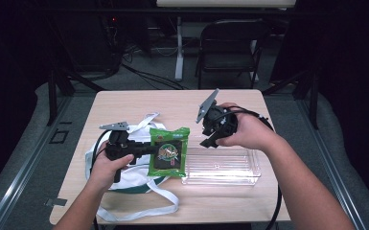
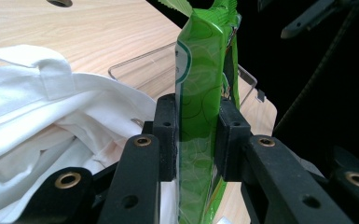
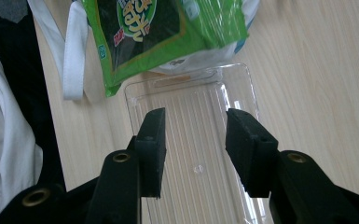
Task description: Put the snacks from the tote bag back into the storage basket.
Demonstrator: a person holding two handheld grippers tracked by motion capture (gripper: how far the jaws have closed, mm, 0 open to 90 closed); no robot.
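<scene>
Two grippers are in play, and the move ahead turns on how the green snack packet (image 1: 169, 152) lies against the clear plastic tray (image 1: 249, 172). My left gripper (image 1: 146, 149) has its jaws clamped on the packet's left edge, and I hold the packet flat above the white cloth bag (image 1: 124, 179), its right edge overhanging the tray's left end. In the left gripper view the pads (image 2: 166, 135) press the packet (image 2: 200, 116) from both sides. The tray sits just to the right of the packet, its long axis running across the wooden table (image 1: 139, 103), so I judge a short carry to the right would bring the packet over it.

My right gripper (image 1: 210, 140) hangs over the tray's far left corner with its jaws apart and nothing between them; looking along them I see bare tray (image 3: 200, 154) below. It is the nearer hand to the tray, and I read it as free to steady it.
</scene>
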